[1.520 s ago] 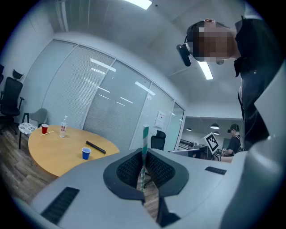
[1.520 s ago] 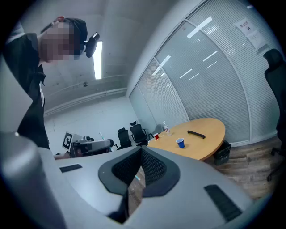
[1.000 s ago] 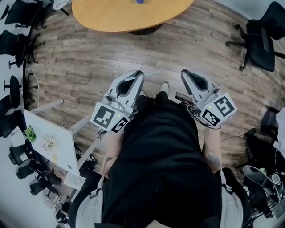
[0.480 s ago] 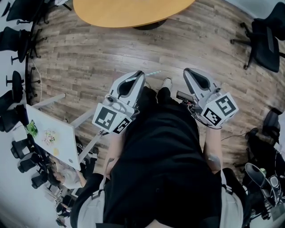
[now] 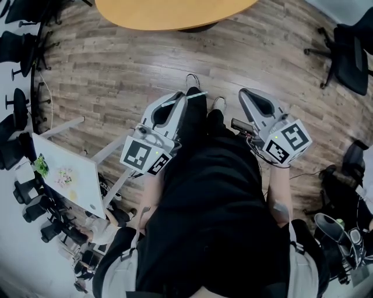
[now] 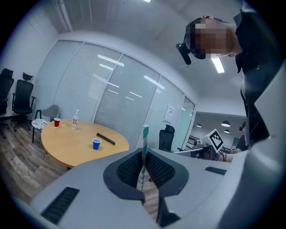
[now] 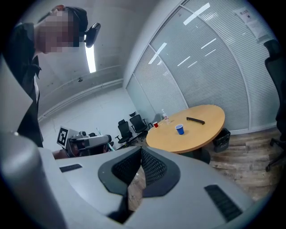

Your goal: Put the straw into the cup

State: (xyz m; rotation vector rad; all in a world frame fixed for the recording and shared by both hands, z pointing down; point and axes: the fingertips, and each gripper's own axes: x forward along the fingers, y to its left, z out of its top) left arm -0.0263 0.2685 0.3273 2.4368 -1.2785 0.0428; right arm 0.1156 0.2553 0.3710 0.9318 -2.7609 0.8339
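A green-and-white striped straw (image 6: 144, 147) stands upright between the pads of my left gripper (image 6: 144, 151), which is shut on it. In the head view its tip (image 5: 197, 94) pokes out past the left gripper (image 5: 183, 96). The blue cup (image 6: 96, 143) stands upright on a round wooden table (image 6: 76, 147), well ahead of both grippers. The right gripper view shows that cup (image 7: 179, 129) too. My right gripper (image 7: 141, 150) is shut with nothing in it, held level with the left one (image 5: 240, 93).
On the table are also a red cup (image 6: 56, 122), a clear bottle (image 6: 74, 120) and a black bar (image 6: 106, 138). Only the table edge (image 5: 175, 17) shows in the head view, across wooden floor. Black office chairs (image 5: 347, 46) stand around the room. A white board (image 5: 67, 180) leans at the left.
The table edge has slid up and out of the head view. A shoe now shows ahead of the left gripper's tip. Both grippers keep their places and the straw stays gripped.
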